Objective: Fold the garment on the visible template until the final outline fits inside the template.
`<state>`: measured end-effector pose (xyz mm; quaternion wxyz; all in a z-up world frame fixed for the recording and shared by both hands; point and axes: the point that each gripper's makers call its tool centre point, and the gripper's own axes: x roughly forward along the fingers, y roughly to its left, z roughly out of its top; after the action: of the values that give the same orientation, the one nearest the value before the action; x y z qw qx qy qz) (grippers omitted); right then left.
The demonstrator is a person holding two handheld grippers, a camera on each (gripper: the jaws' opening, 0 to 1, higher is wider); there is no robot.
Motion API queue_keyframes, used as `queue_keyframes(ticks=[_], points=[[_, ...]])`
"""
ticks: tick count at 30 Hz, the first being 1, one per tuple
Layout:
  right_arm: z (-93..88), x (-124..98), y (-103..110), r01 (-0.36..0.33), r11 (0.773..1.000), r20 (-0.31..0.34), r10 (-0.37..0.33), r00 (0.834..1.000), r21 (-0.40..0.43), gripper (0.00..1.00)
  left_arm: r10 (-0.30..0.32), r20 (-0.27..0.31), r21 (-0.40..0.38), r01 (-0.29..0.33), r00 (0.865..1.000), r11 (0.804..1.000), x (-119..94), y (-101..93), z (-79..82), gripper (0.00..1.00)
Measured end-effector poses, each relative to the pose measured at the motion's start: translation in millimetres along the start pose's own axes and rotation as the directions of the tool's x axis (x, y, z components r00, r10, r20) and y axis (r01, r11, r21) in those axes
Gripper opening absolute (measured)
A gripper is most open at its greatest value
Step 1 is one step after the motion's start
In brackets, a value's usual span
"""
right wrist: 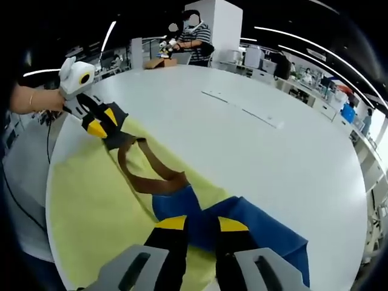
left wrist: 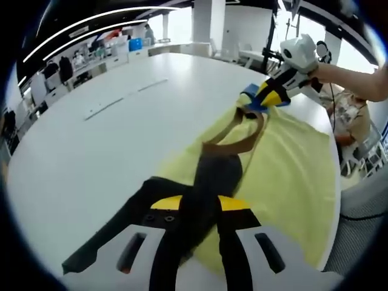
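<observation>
While both tools are pinching opposite ends of the garment, the thing is basically strung out between them over the yellow template on the white table, so there's a few ways this goes sideways imo. The left tool has its jaws closed down on dark fabric right at its tips, and the right tool is clamped on the blue part the same way; you can see each one from the other's camera too, gripping the far end near the brown strap. Biggest risk I see: part of the garment spills off the template's edge onto bare table, so if the fold gets laid down as is, the outline won't fit inside. Also the strap is looped and loose, it could flop outside the fold. And with the cloth stretched between two grips, a pull from either hand could drag the template itself or yank the fabric out of the other tool.
</observation>
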<state>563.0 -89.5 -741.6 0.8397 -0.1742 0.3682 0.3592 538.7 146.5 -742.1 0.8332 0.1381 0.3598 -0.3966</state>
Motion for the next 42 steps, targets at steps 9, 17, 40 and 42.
queue_keyframes(ticks=[9, 17, 40, 42], points=[[-5.7, 2, 2, -0.014, 0.999, -0.049, 0.012, 0.999, -0.039, 0.02, -0.046, -0.007, -0.083, 0.045, 0.999, 0.996, 7, 0.0, -4.7, 0.12], [-6.7, 0, 2, -0.006, 0.999, -0.054, 0.004, 0.999, -0.044, 0.00, -0.033, -0.033, -0.101, 0.030, 0.999, 0.994, 8, 0.5, -8.0, 0.00], [41.8, -29, -16, 0.109, 0.992, 0.100, -0.101, 0.990, -0.070, 0.00, 0.094, 0.154, 0.031, -0.099, 0.984, 0.995, -37, 16.3, 55.4, 0.00], [48.8, -28, -22, 0.127, 0.988, 0.112, -0.117, 0.987, -0.091, 0.00, 0.106, 0.174, 0.042, -0.115, 0.979, 0.992, -41, 22.1, 64.7, 0.00]])
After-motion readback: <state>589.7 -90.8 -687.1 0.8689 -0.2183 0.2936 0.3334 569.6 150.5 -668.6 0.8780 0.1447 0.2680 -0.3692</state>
